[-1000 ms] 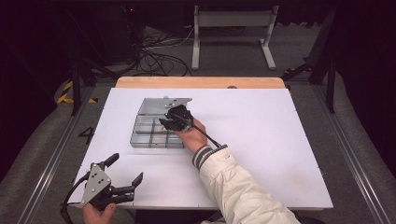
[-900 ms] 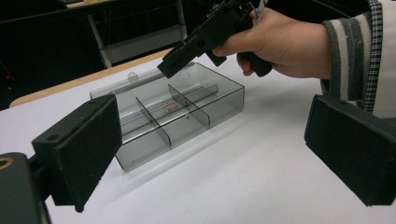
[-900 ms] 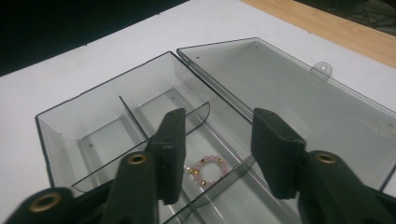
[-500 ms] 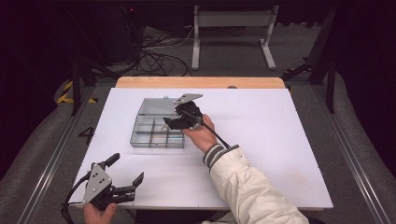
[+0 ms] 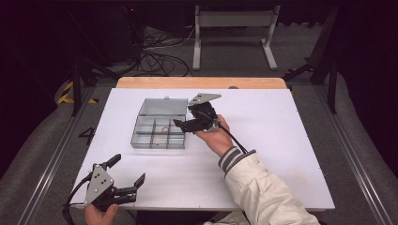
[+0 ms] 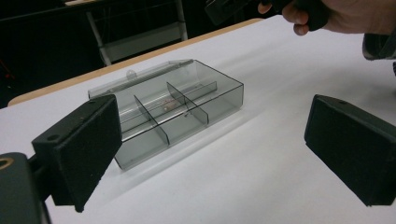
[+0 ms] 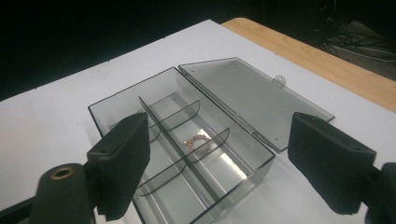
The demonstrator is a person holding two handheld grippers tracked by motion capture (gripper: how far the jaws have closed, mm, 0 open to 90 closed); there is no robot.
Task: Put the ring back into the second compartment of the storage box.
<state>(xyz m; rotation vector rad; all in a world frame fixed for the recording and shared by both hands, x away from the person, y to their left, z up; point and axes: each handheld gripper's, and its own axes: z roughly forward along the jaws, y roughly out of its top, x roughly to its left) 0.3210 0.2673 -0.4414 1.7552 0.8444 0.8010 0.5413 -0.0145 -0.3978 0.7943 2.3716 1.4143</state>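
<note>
Right gripper (image 5: 187,123): jaws spread wide, nothing between them, held above the right end of the clear box (image 5: 157,132); left gripper (image 5: 126,178): jaws likewise wide apart and empty, low at the near-left edge of the desk (image 5: 281,140), well apart from the box; box sits left of desk centre, lid (image 7: 252,98) folded fully back and flat on the desk; dividers split the interior into compartments; a small coppery piece (image 7: 196,138) lies in a middle compartment.
</note>
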